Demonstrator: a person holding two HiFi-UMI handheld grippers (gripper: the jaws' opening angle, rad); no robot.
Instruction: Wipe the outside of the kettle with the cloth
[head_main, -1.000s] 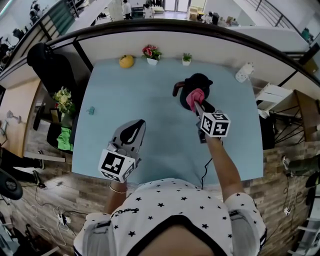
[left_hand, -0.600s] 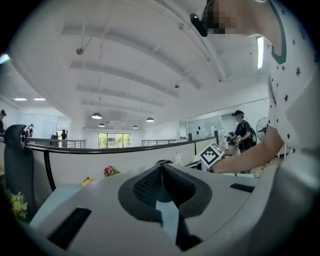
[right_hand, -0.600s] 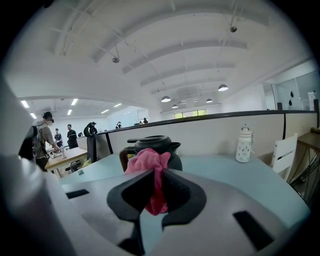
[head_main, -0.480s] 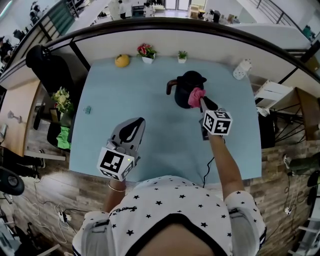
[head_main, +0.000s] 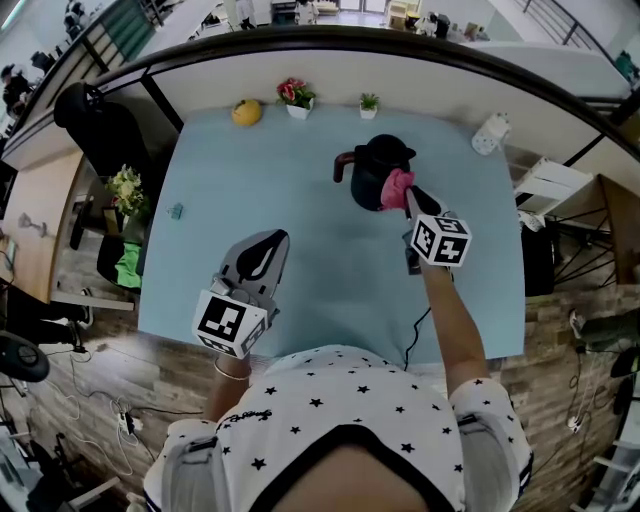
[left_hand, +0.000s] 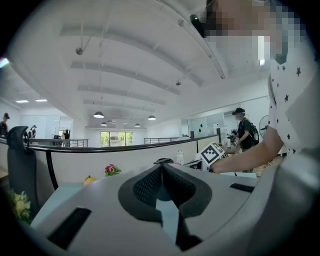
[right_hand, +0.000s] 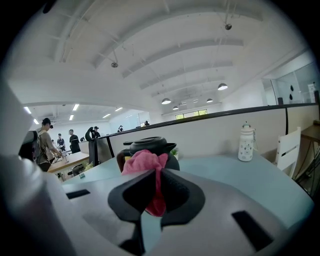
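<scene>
A black kettle (head_main: 378, 170) with a handle on its left stands on the pale blue table (head_main: 260, 170), right of centre. My right gripper (head_main: 408, 195) holds a pink cloth (head_main: 397, 184) against the kettle's near right side. Its jaws are closing, and the pads pinch the cloth. In the right gripper view the pink cloth (right_hand: 145, 162) bulges out between the pads of the right gripper (right_hand: 156, 172), just in front of the kettle (right_hand: 150, 146). My left gripper (head_main: 268, 240) hovers over the near left part of the table, away from the kettle. In its own view the left gripper (left_hand: 162, 167) has its tips together and nothing in them.
Along the table's far edge stand a yellow object (head_main: 246, 112), a flower pot (head_main: 297, 98), a small green plant (head_main: 369, 105) and a white bottle (head_main: 487, 134). A small teal item (head_main: 176, 211) lies near the left edge. A black chair (head_main: 100, 130) stands at the left.
My right gripper has shifted with the cloth from the kettle's front toward its right side. The left gripper has hardly moved.
</scene>
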